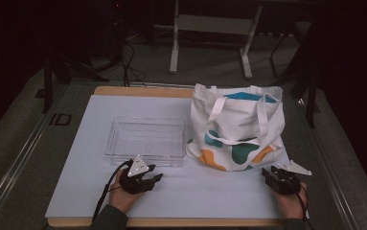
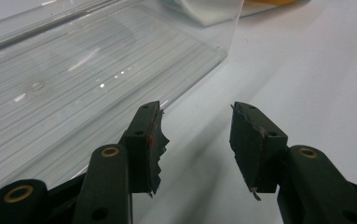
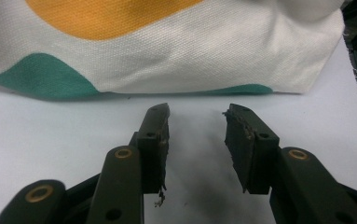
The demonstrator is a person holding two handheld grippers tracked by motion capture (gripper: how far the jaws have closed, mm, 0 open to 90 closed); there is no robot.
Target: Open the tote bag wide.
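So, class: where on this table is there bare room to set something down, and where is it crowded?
Free: the white mat between the left gripper and right gripper, the strip left of the clear tray, and the band behind the tray. Crowded: the tote bag sits almost against the tray's right side.

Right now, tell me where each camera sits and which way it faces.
High view: above the person's side, looking forward and down at the table; both forearms and hands show.
Left gripper view: on the left hand-held gripper, jaws apart, facing the clear tray.
Right gripper view: on the right hand-held gripper, jaws apart, facing the tote bag.
Shared: tray and bag appear in the high view too.
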